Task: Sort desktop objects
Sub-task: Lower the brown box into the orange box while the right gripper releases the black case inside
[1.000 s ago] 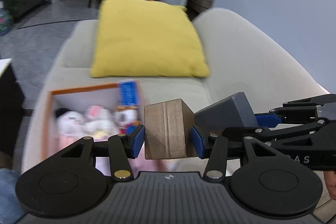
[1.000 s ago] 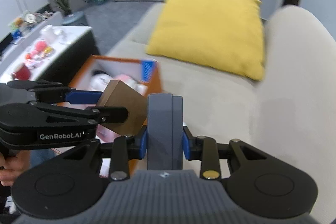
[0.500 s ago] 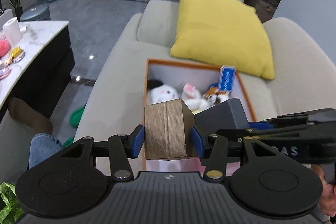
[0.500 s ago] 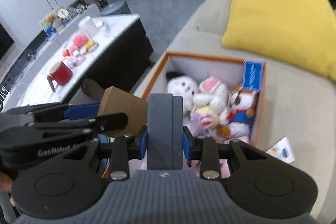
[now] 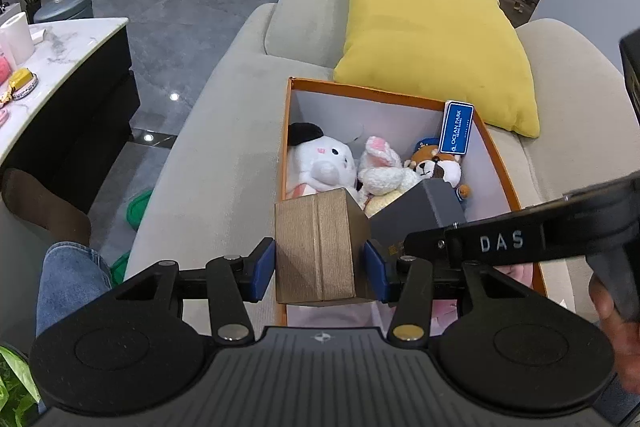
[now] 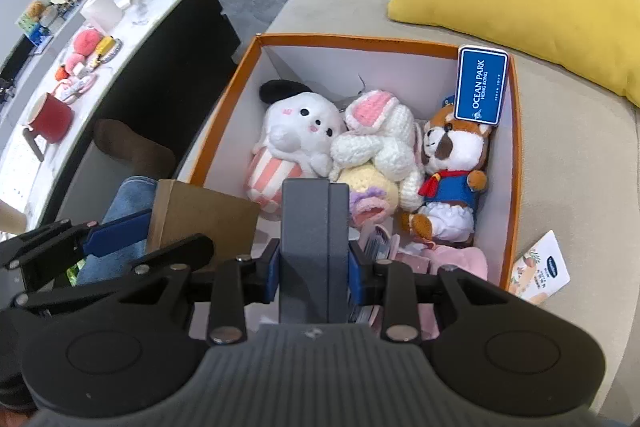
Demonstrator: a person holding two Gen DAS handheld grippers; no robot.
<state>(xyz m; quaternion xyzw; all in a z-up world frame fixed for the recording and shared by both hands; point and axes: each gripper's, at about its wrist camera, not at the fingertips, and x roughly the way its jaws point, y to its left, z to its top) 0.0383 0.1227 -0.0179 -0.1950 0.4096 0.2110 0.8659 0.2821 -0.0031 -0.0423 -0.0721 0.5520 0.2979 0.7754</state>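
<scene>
A: We have the left gripper (image 5: 320, 263) pinching the brown box (image 5: 316, 247) and the right gripper (image 6: 312, 271) pinching the grey box (image 6: 312, 247), both over the near end of the orange bin (image 6: 516, 155) on the sofa (image 5: 224, 131), presumably to drop them in

B: Only our right view shows the leaflet (image 6: 542, 273) lying beside the bin

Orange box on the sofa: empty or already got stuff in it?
Partly filled. The orange box has no lid and holds plush toys and a blue card.
</scene>
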